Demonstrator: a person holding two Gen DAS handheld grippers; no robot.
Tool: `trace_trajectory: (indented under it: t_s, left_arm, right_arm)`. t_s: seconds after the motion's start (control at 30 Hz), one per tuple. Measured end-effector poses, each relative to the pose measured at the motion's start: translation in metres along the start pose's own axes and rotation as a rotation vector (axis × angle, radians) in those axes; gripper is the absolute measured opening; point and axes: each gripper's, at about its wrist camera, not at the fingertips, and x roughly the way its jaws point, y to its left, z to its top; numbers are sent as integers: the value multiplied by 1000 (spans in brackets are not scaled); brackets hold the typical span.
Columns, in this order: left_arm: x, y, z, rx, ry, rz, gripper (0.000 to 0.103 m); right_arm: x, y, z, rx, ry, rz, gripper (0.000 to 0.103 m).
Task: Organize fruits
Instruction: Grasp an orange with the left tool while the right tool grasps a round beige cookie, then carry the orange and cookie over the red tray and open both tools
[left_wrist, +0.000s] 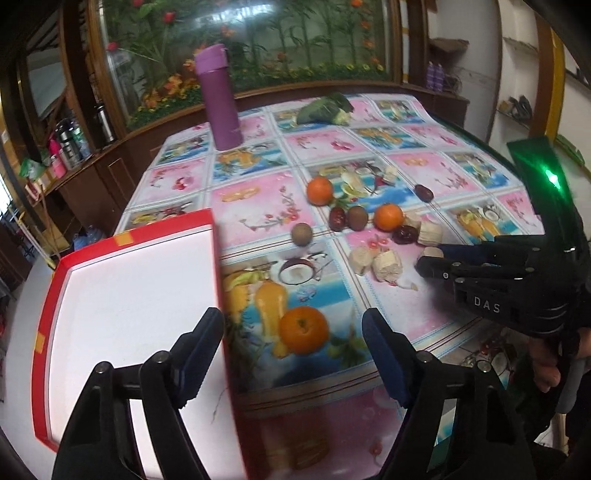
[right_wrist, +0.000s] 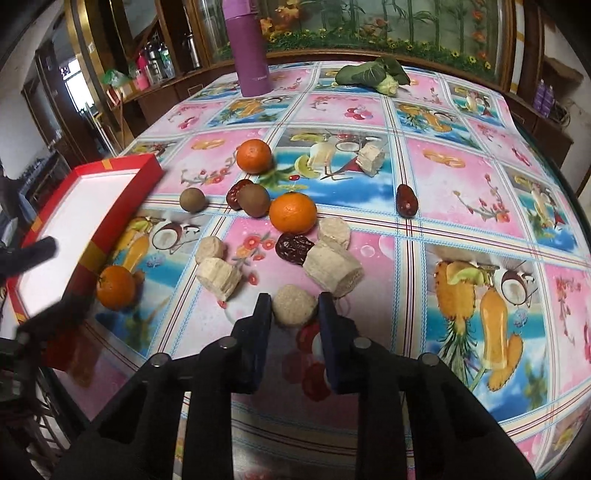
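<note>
Spread wide and holding nothing, the left gripper (left_wrist: 293, 354) is hovering over the table's near edge, with an orange (left_wrist: 303, 329) lying straight ahead between its fingers and the red tray (left_wrist: 127, 236) just to its left, empty. Across the cloth the right gripper (left_wrist: 424, 260) is reaching among the pale chunks.

From the right wrist, the jaws are sitting narrowly apart around a round pale chunk (right_wrist: 294, 305), seemingly closing; whether they are touching it is unclear. Open cloth is lying leftward toward the tray.
</note>
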Motion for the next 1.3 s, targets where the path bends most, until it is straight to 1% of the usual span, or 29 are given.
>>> trace_trajectory:
  t_s: [0.03,0.07,0.13,0.17,0.33,0.4,0.47,0.5,0.63,0.67,0.7,0.83,0.93,1.07,1.1,1.2,1.3]
  left_arm:
    - [3,-1,1,8,9,4,75]
    - [8,-2,2,13,24,9,71]
    - [15,1,3,7,55,-15,67]
    - [18,2,3,1,67,-30,67]
    - [28,6,-4,-1,96,-56,66]
    - [34,9,-6,-12,114,-59,60]
    - [40,13,-9,-31,135,-85,45]
    - [41,14,-10,-37,130,-109,43]
    - [42,13,-8,-51,127,-119,41]
    - [42,13,-8,-53,124,-123,37]
    - [42,13,-8,-55,122,-127,35]
    - [42,12,-8,-64,117,-130,35]
    - [34,12,-8,-65,95,-133,35]
    - [1,14,-4,-58,9,-122,35]
    - [-10,18,-3,-63,-20,-110,35]
    - [-31,35,-4,-99,-67,-55,35]
    - [-47,69,-11,-179,-99,5,35]
  right_arm:
    - [-1,0,-1,0,-1,-6,28]
    - [-1,-1,-1,0,-2,-8,28]
    - [-4,-3,-3,0,-4,-7,28]
    - [-5,-4,-4,0,-5,-7,28]
    - [-14,-17,-8,38,-18,5,28]
    - [-17,-19,-7,44,-29,3,28]
    - [-19,-20,-7,45,-36,2,28]
    - [-19,-20,-7,46,-36,3,27]
    - [-16,-17,-9,44,-26,13,28]
    - [-16,-16,-9,43,-24,14,28]
    - [-16,-15,-10,43,-23,15,27]
    - [-19,-11,-10,34,-30,12,28]
    - [-25,-6,-8,24,-44,12,28]
    - [-30,8,-2,5,-59,25,28]
    - [-31,15,1,-4,-62,37,28]
    - [-32,36,6,-31,-70,70,28]
    - [-28,65,12,-67,-60,116,28]
